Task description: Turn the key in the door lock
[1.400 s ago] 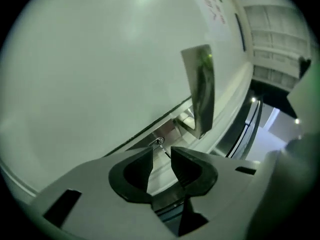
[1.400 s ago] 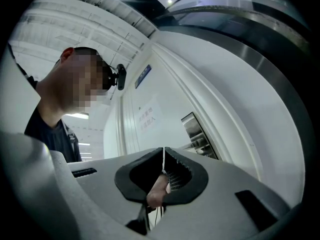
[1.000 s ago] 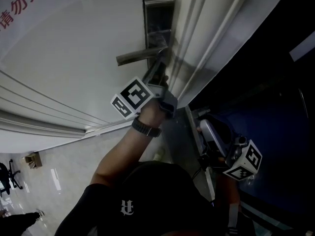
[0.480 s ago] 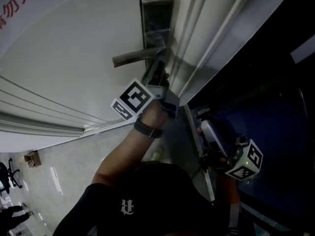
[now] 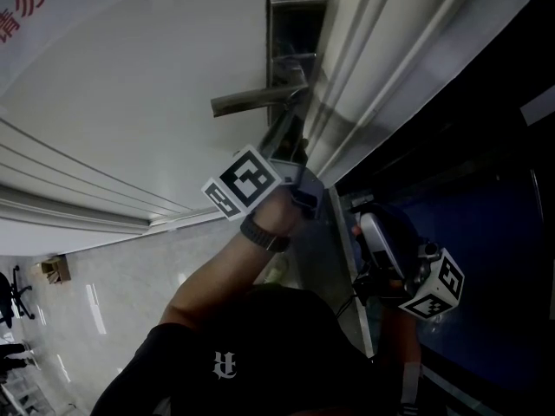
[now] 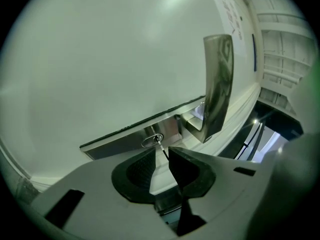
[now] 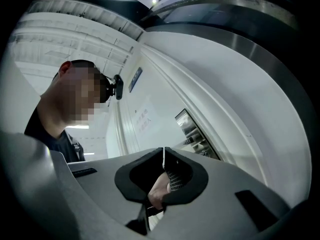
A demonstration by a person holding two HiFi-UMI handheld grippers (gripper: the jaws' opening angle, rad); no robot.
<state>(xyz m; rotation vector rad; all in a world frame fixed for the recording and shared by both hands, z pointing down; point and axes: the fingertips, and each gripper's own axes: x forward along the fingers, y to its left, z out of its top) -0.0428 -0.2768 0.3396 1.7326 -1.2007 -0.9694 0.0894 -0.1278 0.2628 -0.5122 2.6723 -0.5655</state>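
Steel lock plate (image 6: pixel 125 138), key (image 6: pixel 159 142) seated; its shaft ran straight back between fingers of the left gripper (image 6: pixel 160 152), which stood slightly apart. Right gripper (image 7: pixel 163 155) fingers were together, well away.

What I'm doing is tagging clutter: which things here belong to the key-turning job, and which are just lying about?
Job: key, between the parted jaws of the left gripper; keyhole; lock plate.
Just about: lever handle; right gripper, jaws shut, empty; red-lettered door notice; box on the floor.
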